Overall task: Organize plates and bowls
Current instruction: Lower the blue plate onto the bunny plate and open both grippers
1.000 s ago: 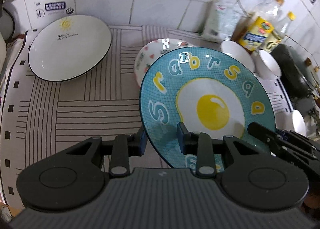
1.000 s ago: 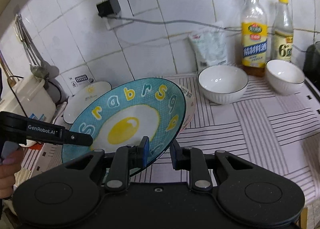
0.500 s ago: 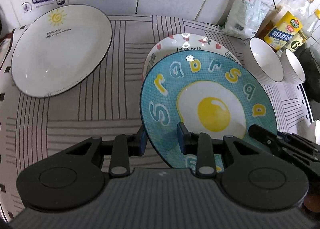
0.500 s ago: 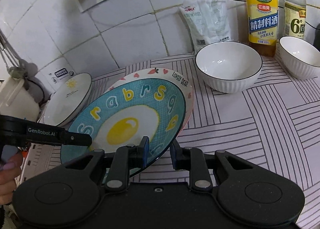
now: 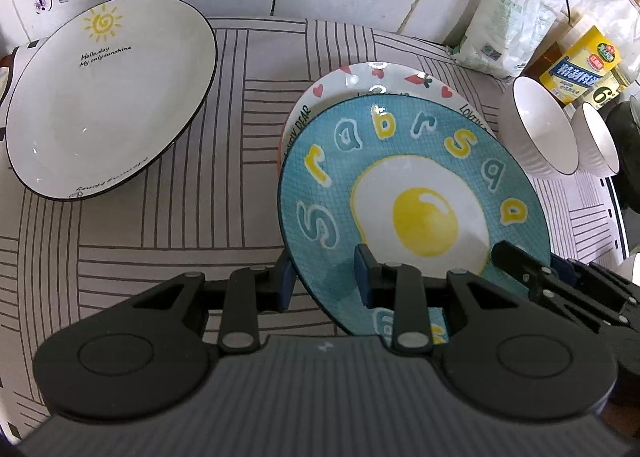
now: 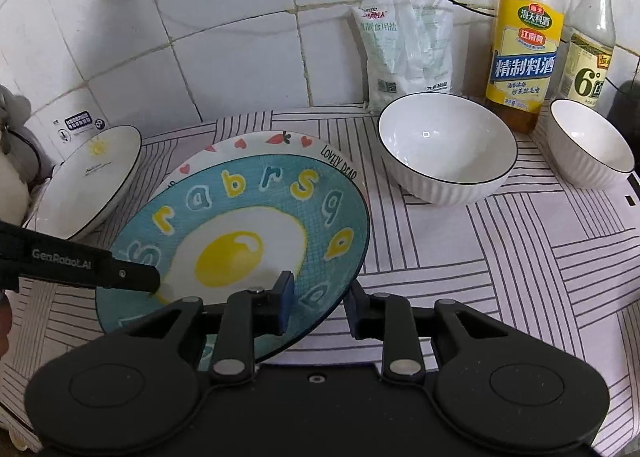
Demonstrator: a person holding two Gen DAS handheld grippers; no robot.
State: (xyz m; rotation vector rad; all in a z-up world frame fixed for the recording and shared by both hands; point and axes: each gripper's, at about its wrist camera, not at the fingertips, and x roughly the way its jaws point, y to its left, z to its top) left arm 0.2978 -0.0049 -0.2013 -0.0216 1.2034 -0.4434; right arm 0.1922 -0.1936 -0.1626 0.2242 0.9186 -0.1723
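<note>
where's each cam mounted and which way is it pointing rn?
Left wrist: on the left gripper, looking steeply down at the blue egg plate it clamps; the right gripper's finger shows at right.
Right wrist: on the right gripper, jaws just opening around the plate rim; left gripper intrudes.
Shared: blue egg plate, heart plate, sun plate, two bowls.

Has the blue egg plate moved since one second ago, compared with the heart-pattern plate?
Yes. The blue egg plate came down over the heart-pattern plate, now covering most of it.
</note>
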